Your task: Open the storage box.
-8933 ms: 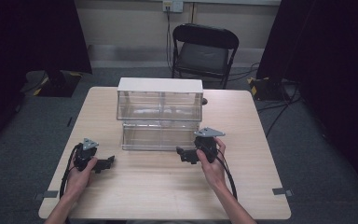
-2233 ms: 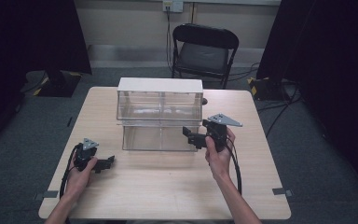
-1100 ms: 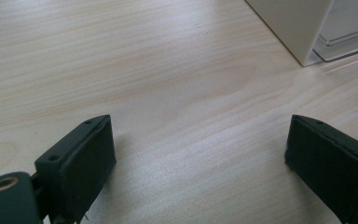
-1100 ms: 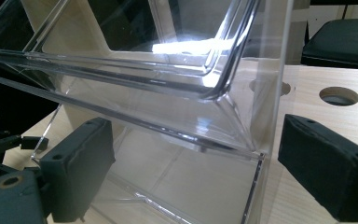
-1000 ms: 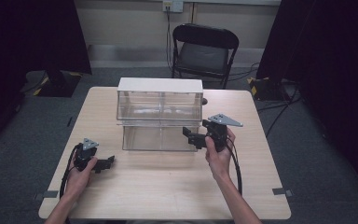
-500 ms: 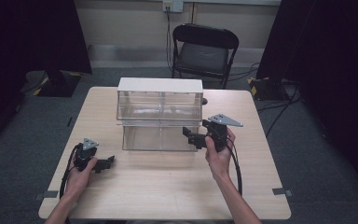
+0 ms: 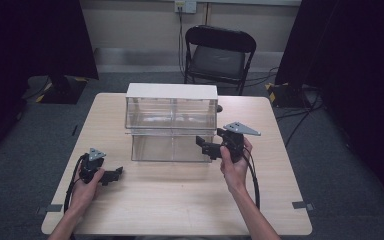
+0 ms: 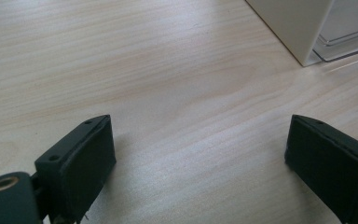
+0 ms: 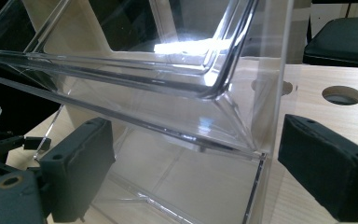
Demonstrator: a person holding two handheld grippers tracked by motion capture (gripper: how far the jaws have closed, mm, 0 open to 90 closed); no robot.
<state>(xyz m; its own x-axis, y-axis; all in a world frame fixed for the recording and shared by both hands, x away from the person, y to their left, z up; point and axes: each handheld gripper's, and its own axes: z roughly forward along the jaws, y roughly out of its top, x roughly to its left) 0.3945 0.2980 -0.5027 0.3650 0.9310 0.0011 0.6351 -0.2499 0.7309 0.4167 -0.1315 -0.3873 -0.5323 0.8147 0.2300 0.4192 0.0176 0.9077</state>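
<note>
High view: right tool (image 7: pixel 206 146) stays at the clear drawer (image 7: pixel 167 147), unmoved.

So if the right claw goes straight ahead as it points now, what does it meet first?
Most likely the clear drawer pulled out of the cabinet: the open right claw faces its right end wall. Depth is hard to judge.

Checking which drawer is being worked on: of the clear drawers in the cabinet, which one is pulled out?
The lower drawer: its clear front juts forward of the white-topped cabinet, by the right hand-held gripper. The upper drawers sit flush.
</note>
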